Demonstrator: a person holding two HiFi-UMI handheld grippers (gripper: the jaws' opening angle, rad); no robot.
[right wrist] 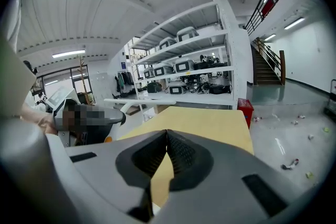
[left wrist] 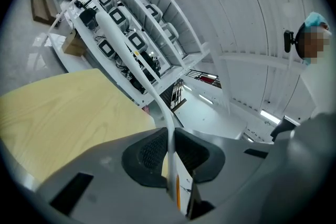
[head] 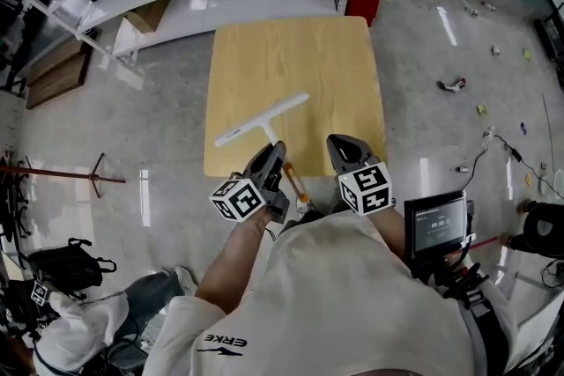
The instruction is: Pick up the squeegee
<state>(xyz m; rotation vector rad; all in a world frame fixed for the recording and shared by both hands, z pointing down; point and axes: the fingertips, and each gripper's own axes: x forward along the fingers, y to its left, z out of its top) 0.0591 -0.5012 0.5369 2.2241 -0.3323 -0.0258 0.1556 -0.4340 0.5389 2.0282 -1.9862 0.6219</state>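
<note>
**A:** Where was the squeegee (head: pixel 262 120) noted?

**B:** Over the near half of the table (head: pixel 326 66), head view. The white blade was logged running from 8 o'clock to 2 o'clock. The handle was led back toward 5 o'clock into the left gripper (head: pixel 273 156).

**A:** Was a grip recorded?

**B:** Yes. In the left gripper view the thin handle was seen pinched between the ribbed pads (left wrist: pixel 147 152). The shaft was carried up toward 11 o'clock, against the shelves (left wrist: pixel 152 13). An orange-marked stretch of the handle was seen behind the pads, at 6 o'clock.

**A:** And the right gripper (head: pixel 345 152)?

**B:** It was placed at 3 o'clock of the left one, over the table's near edge. In its own view the pads (right wrist: pixel 181 155) were seen pressed together, tip to tip, with nothing caught between them. Only tabletop was seen beyond them.

**A:** How far along was the task judged?

**B:** The grasp was judged done. The lift was judged under way. In the right gripper view the blade was picked out at 10 o'clock, apparently clear of the tabletop. This could not be confirmed from the head view. Little was judged left, at most a cleaner rise and a steadying. One risk was flagged: a long blade held by a thin handle might swing or twist in the pads.
</note>
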